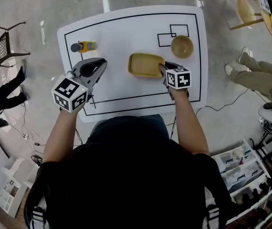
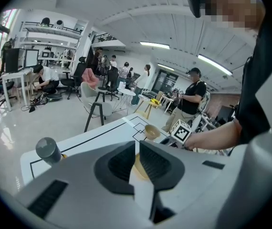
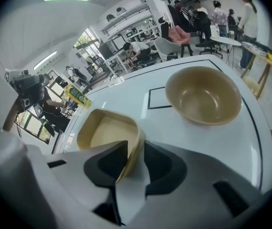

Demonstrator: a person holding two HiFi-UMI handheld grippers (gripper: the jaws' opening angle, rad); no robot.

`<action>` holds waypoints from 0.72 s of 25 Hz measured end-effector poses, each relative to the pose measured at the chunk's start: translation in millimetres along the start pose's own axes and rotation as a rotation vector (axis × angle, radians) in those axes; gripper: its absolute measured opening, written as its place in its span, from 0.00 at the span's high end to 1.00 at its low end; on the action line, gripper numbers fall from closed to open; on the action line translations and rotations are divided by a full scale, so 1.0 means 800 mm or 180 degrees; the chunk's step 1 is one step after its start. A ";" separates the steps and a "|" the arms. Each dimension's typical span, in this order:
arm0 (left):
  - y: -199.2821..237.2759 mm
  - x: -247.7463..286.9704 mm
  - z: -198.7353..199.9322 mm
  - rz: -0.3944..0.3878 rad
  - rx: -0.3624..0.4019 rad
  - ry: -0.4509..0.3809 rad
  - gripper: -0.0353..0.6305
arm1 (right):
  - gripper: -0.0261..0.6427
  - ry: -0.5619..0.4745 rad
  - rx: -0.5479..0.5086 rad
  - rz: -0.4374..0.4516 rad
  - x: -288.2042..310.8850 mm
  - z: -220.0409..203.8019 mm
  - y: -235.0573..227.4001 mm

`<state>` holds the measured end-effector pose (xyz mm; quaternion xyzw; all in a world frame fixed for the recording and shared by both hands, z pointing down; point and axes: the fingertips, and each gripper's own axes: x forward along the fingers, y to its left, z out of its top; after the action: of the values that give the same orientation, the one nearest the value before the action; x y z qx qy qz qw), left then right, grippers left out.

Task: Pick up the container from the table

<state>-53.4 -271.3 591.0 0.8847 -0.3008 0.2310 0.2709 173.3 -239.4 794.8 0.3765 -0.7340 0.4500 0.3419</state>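
The yellow rectangular container (image 1: 145, 65) rests on the white table (image 1: 126, 27) near its middle. My right gripper (image 1: 163, 68) is at the container's right end. In the right gripper view the rim of the container (image 3: 107, 130) runs up between the jaws of the right gripper (image 3: 135, 149), one pad inside the wall, one outside, both touching it. My left gripper (image 1: 94, 67) hovers left of the container, apart from it. Its jaws are together with nothing held in the left gripper (image 2: 137, 151).
A tan bowl (image 1: 182, 46) (image 3: 204, 95) stands right of the container beside small black squares drawn on the table. A yellow bottle (image 1: 82, 46) with a dark cap (image 2: 47, 149) is at the far left. People, chairs and shelves (image 1: 241, 166) surround the table.
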 end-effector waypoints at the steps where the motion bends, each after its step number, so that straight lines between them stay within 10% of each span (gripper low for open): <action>1: 0.000 0.000 -0.001 -0.0001 -0.0004 0.0004 0.90 | 0.79 0.0007 -0.0003 0.0003 0.001 0.000 0.000; 18: -0.003 0.000 -0.001 -0.0022 0.0006 -0.0002 0.90 | 0.87 0.0090 -0.0102 -0.0065 0.002 -0.006 0.001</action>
<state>-51.9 -269.2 590.7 0.8861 -0.2976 0.2300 0.2708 172.7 -235.6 797.9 0.3721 -0.7323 0.4399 0.3628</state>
